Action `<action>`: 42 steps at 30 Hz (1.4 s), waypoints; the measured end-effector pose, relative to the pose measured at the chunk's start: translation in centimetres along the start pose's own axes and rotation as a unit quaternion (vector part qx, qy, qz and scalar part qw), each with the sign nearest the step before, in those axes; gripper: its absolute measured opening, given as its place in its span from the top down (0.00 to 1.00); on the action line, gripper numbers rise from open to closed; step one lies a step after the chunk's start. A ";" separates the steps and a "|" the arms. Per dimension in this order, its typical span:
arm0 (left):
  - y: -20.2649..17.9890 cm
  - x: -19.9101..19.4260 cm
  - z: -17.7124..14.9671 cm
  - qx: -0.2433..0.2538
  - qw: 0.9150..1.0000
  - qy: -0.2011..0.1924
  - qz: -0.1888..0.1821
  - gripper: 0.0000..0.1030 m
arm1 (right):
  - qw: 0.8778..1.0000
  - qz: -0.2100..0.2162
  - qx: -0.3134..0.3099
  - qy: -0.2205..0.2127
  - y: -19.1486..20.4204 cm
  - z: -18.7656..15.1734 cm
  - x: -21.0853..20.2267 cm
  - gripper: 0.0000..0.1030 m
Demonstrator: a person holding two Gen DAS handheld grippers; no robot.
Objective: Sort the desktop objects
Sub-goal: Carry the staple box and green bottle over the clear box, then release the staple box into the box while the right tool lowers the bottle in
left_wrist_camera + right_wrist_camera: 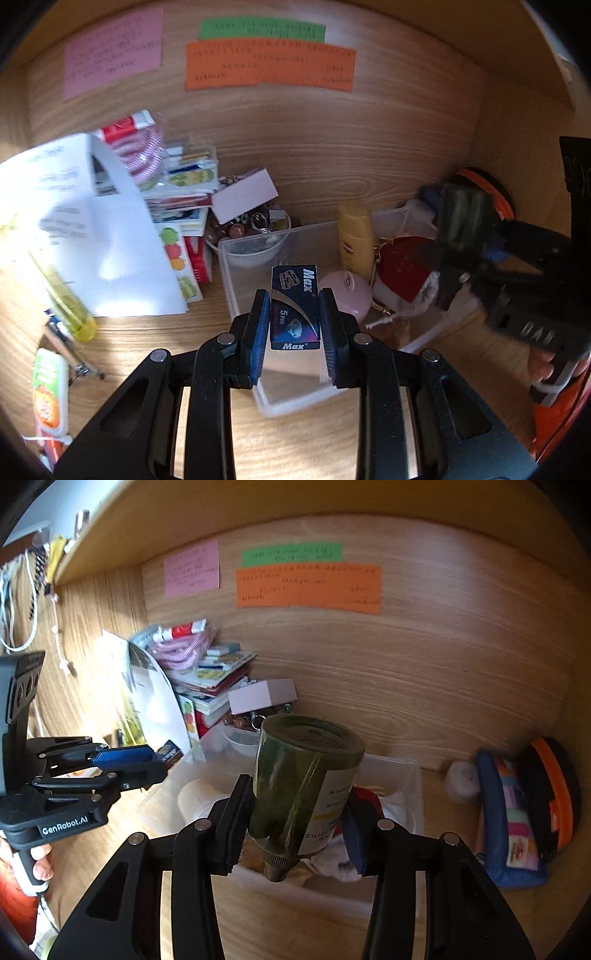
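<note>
On the cluttered wooden desk [207, 332], left fingers [334, 328] clamp a blade box [294, 306] and right fingers [231, 830] a green bottle [299, 786] above the clear bin [243, 284].

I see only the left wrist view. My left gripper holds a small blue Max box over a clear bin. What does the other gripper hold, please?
Observer: The right gripper is shut on a dark green bottle, its cap end toward the camera.
Operator: Is the bottle over the same bin?
Observer: Yes, it hangs above the clear plastic bin, which holds white cloth and something red.
Operator: What lies to the right of the bin?
Observer: A blue pouch with colourful patches leans against the wall, an orange-rimmed round thing behind it.
Operator: Can you see my left gripper there?
Observer: Yes, the left gripper holds the box at the bin's left corner.
</note>
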State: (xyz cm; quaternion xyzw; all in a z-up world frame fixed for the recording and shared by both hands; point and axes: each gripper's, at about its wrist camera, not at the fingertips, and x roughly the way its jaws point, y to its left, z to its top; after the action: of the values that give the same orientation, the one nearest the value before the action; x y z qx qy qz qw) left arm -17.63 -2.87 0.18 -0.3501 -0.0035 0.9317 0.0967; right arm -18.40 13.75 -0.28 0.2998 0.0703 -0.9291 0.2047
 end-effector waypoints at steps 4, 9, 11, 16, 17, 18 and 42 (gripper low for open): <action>0.0 2.4 0.5 -0.006 1.000 0.017 -0.007 0.75 | 1.000 -0.012 -0.014 0.025 0.5 -0.1 2.7 0.60; -0.1 4.7 0.2 -0.004 0.999 0.038 -0.016 0.75 | 0.999 -0.007 -0.017 0.050 0.3 -1.1 4.7 0.60; -0.1 5.1 0.1 0.000 0.999 0.042 -0.016 0.75 | 0.998 -0.009 -0.019 0.056 0.2 -1.4 5.2 0.60; 0.2 5.2 0.0 0.000 0.999 0.040 -0.018 0.74 | 0.997 -0.011 -0.017 0.068 0.0 -2.1 6.3 0.60; 0.1 5.2 0.0 0.000 0.999 0.040 -0.017 0.74 | 0.997 -0.013 -0.019 0.069 0.1 -2.2 6.5 0.60; 0.1 5.3 0.0 0.001 0.999 0.040 -0.016 0.74 | 0.997 -0.016 -0.020 0.069 0.1 -2.3 6.6 0.60; -0.4 4.0 -0.1 0.012 0.999 0.028 0.017 0.16 | 0.998 -0.049 0.008 0.034 -2.0 -0.7 3.1 0.17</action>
State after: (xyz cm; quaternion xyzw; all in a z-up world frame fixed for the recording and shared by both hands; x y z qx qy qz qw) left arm -20.41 -1.75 -2.43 -0.3749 0.0164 0.9230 0.0855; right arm -21.16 14.71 -2.64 0.3296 0.0842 -0.9276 0.1542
